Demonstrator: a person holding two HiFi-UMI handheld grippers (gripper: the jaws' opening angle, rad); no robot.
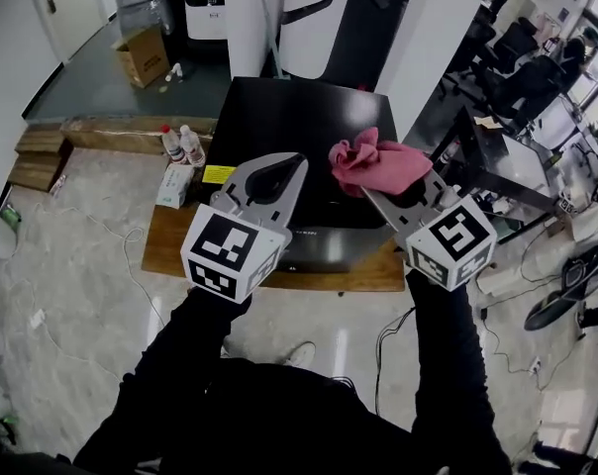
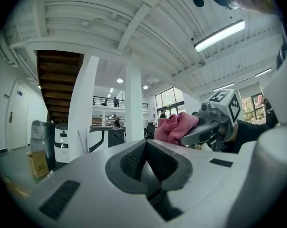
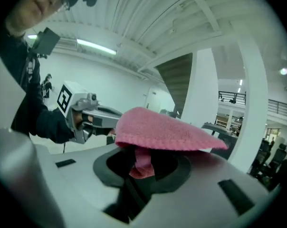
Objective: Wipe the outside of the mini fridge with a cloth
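step: cloth in grasp, wipe not yet begun | right hand-held gripper (image 1: 385,192) clamped on cloth (image 1: 366,162), poised over fridge (image 1: 279,117) | left hand-held gripper (image 1: 295,165) closed, empty | next: probably lower cloth onto fridge top, sweep

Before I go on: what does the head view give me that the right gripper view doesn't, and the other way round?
Only the head view shows the black mini fridge from above, standing on a wooden board with two bottles beside it. Only the right gripper view shows a fold of the pink cloth pinched between the jaws of the right gripper. Both show the cloth and the left gripper, which holds nothing.
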